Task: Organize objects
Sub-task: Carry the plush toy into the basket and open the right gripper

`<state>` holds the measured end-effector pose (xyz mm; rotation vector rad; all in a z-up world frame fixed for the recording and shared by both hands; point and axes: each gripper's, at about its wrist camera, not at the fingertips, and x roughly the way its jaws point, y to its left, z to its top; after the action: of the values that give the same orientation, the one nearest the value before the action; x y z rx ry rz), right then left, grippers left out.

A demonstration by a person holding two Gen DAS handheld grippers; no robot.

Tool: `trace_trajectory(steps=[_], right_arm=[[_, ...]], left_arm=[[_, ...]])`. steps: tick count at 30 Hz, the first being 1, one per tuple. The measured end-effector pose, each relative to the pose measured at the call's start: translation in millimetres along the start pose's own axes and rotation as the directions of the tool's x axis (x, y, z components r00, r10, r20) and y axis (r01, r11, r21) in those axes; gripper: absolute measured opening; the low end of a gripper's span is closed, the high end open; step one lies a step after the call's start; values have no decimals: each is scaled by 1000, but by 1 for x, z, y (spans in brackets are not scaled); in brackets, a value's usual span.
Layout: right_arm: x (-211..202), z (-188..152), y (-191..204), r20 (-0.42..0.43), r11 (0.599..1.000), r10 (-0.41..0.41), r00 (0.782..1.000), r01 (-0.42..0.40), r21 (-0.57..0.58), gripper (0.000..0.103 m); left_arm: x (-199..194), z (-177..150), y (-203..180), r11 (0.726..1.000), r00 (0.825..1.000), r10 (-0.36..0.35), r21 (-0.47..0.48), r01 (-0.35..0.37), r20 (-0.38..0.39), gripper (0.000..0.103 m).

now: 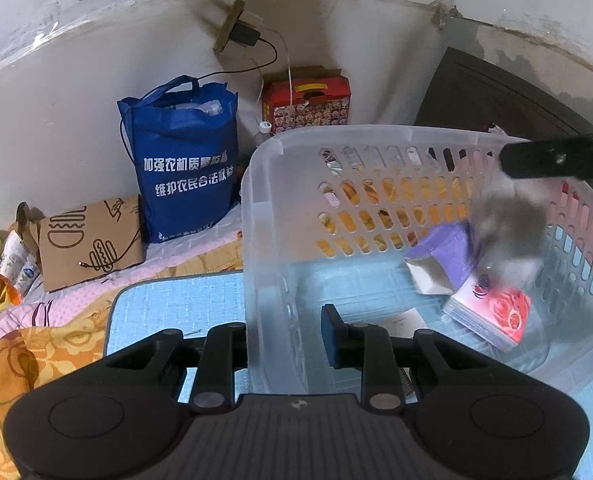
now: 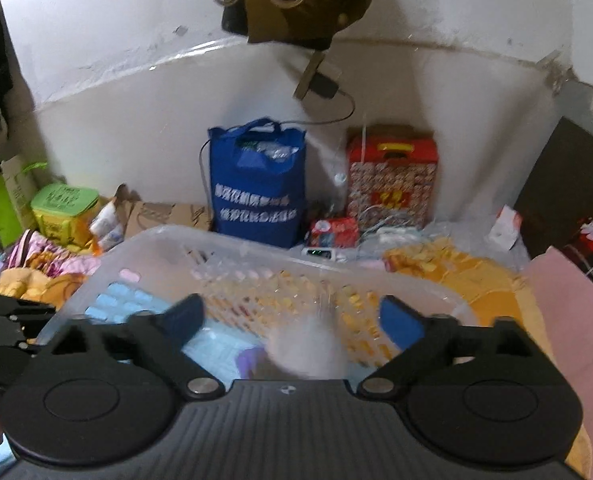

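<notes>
A translucent plastic basket (image 1: 264,216) sits on a light blue mat (image 1: 168,312). My left gripper (image 1: 286,332) is shut on the basket's near left wall, one finger outside and one inside. In the basket lie a purple box (image 1: 442,254) and a red-and-white tissue pack (image 1: 492,312). A blurred grey-white object (image 1: 510,220) is in mid-air over them, below my right gripper's black finger (image 1: 556,160). In the right wrist view my right gripper (image 2: 292,320) is open above the basket (image 2: 144,244), with the blurred pale object (image 2: 308,348) below it.
A blue tote bag (image 1: 184,164), a red gift box (image 1: 308,100) and a brown paper bag (image 1: 88,244) stand against the white wall. Orange and pink bedding (image 1: 24,344) lies to the left. A dark panel (image 1: 508,104) stands at the back right.
</notes>
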<state>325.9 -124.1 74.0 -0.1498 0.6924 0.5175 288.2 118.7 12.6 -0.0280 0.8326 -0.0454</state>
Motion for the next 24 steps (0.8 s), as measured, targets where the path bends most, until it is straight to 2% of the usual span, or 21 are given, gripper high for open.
trace_trajectory(steps=[8, 13, 16, 19, 22, 24], right_arm=[[-10, -4, -8, 41, 999, -11, 999, 10, 43, 99], [-50, -16, -14, 159, 996, -8, 987, -7, 93, 100], [-93, -38, -15, 295, 990, -16, 955, -27, 138, 103], [-128, -68, -10, 375, 989, -8, 927, -48, 139, 103], [-149, -100, -4, 398, 989, -15, 917, -45, 142, 103], [-150, -122, 1, 381, 991, -4, 925, -47, 127, 103]], left_arm=[[1, 0, 1, 1000, 1000, -6, -5, 6, -2, 31], [1, 0, 2, 1000, 1000, -21, -5, 21, 0, 31], [1, -1, 3, 999, 1000, -31, -13, 31, 3, 31], [1, -1, 3, 999, 1000, -29, -18, 29, 8, 31], [1, -1, 4, 999, 999, -38, -14, 38, 10, 31], [1, -2, 4, 999, 999, -41, -9, 41, 12, 31]])
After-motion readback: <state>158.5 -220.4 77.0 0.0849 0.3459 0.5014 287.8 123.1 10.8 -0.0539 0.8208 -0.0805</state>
